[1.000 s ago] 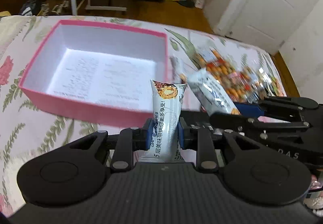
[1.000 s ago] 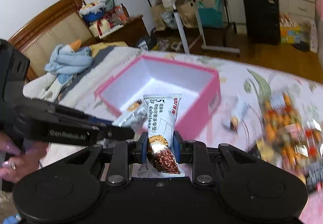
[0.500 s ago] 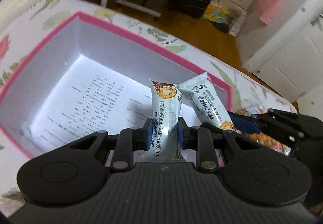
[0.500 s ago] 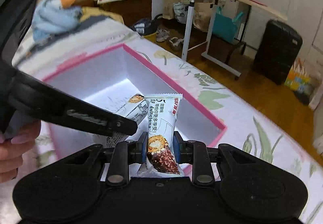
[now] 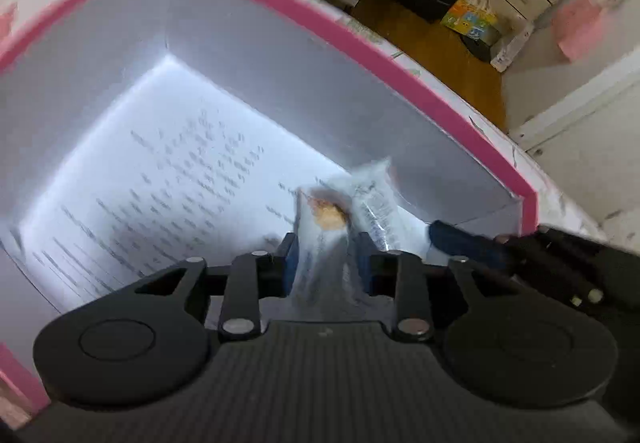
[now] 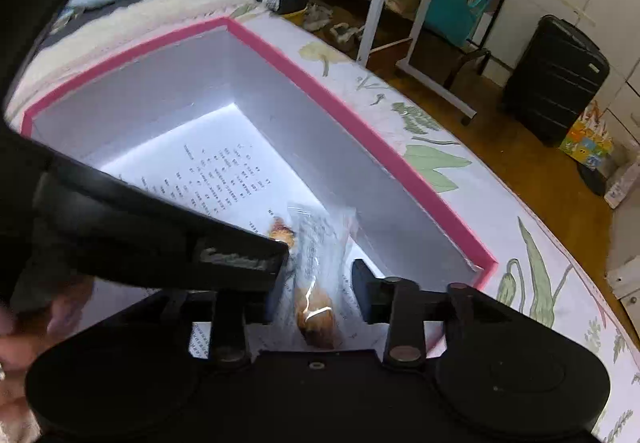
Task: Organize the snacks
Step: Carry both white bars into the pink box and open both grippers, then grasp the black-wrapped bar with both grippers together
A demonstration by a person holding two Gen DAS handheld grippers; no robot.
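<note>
While both grippers point down into the pink box, its white inside holds only a printed sheet on the floor and two snack packets near the right corner. The left gripper is opening its fingers; the first snack packet is blurred between them, and I cannot tell if the pads touch it. The right gripper is also opening, and the second snack packet lies loose between its fingers, the right finger clearly apart from it. The two packets are just beside each other. Most of the box floor toward the far and left walls is free. The box stands on a bed with a flowered cover, whose edge is near the far wall of the box.
</note>
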